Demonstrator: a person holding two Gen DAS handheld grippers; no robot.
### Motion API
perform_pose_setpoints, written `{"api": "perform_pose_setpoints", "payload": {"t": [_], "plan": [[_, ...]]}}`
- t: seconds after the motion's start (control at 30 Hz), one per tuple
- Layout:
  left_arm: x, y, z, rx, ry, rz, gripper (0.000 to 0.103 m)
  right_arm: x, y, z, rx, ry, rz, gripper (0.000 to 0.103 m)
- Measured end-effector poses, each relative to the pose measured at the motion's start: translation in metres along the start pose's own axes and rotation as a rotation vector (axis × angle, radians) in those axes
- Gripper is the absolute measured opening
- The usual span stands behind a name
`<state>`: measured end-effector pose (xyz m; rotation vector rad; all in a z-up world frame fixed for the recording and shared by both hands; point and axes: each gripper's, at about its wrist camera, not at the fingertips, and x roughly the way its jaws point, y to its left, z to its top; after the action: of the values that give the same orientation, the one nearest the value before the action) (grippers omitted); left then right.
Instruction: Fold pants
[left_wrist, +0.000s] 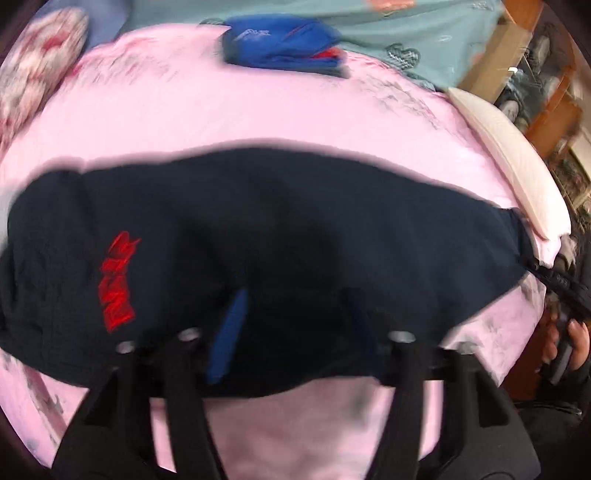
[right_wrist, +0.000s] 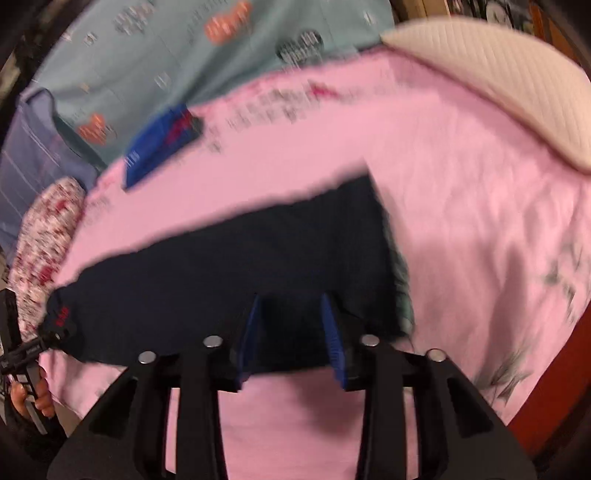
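Dark navy pants (left_wrist: 258, 240) with a red logo (left_wrist: 116, 280) lie in a long band across the pink bedsheet (left_wrist: 221, 110). They also show in the right wrist view (right_wrist: 258, 258), running from lower left to upper right. My left gripper (left_wrist: 295, 325) is open over the near edge of the pants, its blue fingers (left_wrist: 229, 332) wide apart. My right gripper (right_wrist: 291, 332) is open too, with its blue fingers (right_wrist: 332, 339) over the pants' near edge close to one end. Both views are blurred.
A folded blue garment (left_wrist: 284, 44) lies at the far side of the sheet, also in the right wrist view (right_wrist: 159, 144). A white pillow (right_wrist: 498, 85) lies on the right, a floral pillow (left_wrist: 33, 77) on the left. A teal blanket (right_wrist: 166, 48) lies behind.
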<state>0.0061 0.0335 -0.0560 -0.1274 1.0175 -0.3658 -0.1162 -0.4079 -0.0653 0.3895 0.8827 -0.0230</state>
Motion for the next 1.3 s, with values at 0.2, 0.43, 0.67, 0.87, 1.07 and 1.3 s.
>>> {"api": "perform_pose_setpoints", "payload": {"t": [0.2, 0.43, 0.67, 0.87, 1.07, 1.3], "plan": [[-0.023, 0.022, -0.015, -0.024, -0.014, 0.008, 0.032, -0.013, -0.013, 0.0, 0.054, 0.005, 0.058, 0.015], [-0.081, 0.046, -0.025, -0.027, -0.244, 0.146, 0.075, -0.056, -0.004, 0.003, 0.013, -0.261, -0.085, 0.084], [-0.061, 0.122, -0.024, -0.182, -0.167, 0.236, 0.041, -0.016, -0.007, -0.002, 0.013, -0.111, -0.08, 0.084], [-0.086, 0.089, -0.025, -0.152, -0.224, 0.254, 0.048, -0.053, -0.04, 0.005, 0.115, -0.216, -0.028, 0.091], [-0.082, -0.03, 0.001, 0.061, -0.334, -0.015, 0.081, -0.03, -0.053, -0.001, 0.223, -0.161, 0.08, 0.094], [0.035, -0.13, 0.021, 0.241, -0.126, -0.06, 0.081, -0.004, -0.02, -0.008, 0.07, -0.099, 0.067, 0.041]]}}
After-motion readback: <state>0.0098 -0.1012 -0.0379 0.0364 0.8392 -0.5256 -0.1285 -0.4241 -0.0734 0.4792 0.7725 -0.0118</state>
